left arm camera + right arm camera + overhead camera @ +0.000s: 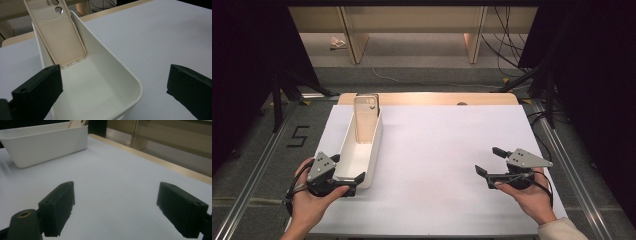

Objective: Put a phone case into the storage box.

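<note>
White covers the surface (pixel 437 150), with dark curtains at both sides and pale wooden shelving beyond its far edge. On the left stands a long white bin (pixel 374 145), and a beige phone case (pixel 365 120) leans upright against its far end. At the bin's near end, the left gripper (pixel 346 176) has its jaws spread wide, straddling the near right corner. Well apart on the right, the right gripper (pixel 487 161) hovers with jaws wide, holding nothing.

Setting: lab recording bay
Evidence: black curtains (pixel 242 60), tripod legs (pixel 276 100), floor cables (pixel 507 45), white-covered counter (pixel 437 150)
</note>
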